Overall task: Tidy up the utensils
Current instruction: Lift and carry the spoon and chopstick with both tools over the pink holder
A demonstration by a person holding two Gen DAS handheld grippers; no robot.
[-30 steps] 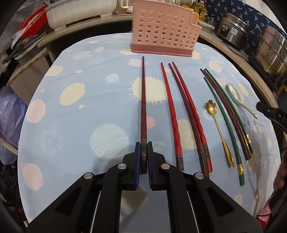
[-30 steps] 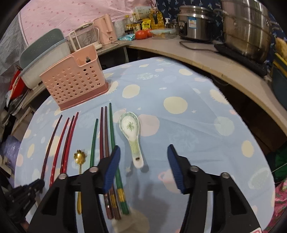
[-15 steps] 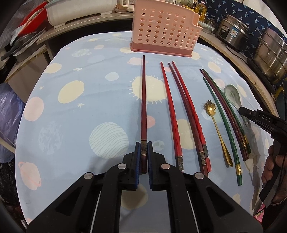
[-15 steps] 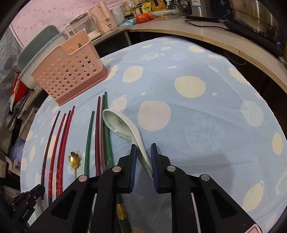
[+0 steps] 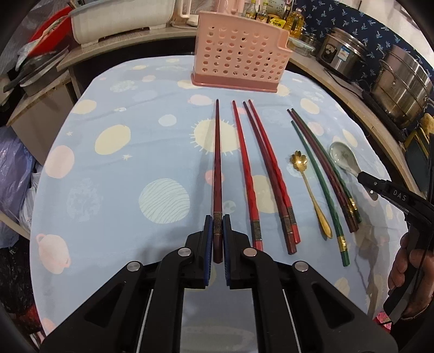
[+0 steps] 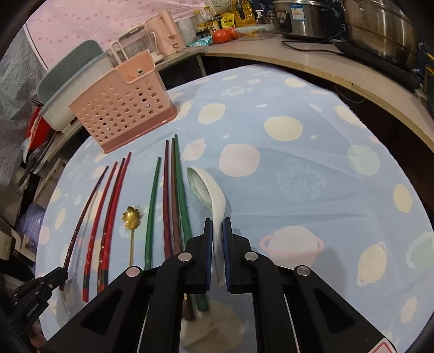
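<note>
My left gripper [image 5: 216,221] is shut on the handle end of a dark red chopstick [image 5: 217,163] that points toward the pink perforated utensil basket [image 5: 238,63]. My right gripper [image 6: 216,225] is shut on the handle of a white ceramic spoon [image 6: 206,187], tilted on its side above the cloth. Red chopsticks [image 5: 267,168], a gold flower spoon [image 5: 308,184] and green and maroon chopsticks [image 5: 322,168] lie in rows on the tablecloth. The basket [image 6: 122,103] stands at the far left in the right wrist view.
A blue planet-print cloth [image 5: 122,168] covers the round table. A curved wooden counter [image 6: 339,70] holds steel pots [image 5: 401,81], a rice cooker [image 6: 301,16], bottles and tomatoes. A white bin [image 5: 122,19] and clutter sit at the left.
My right gripper closed on the white spoon's handle and has lifted and tilted it. My left gripper stays shut on the dark red chopstick, raised slightly.
</note>
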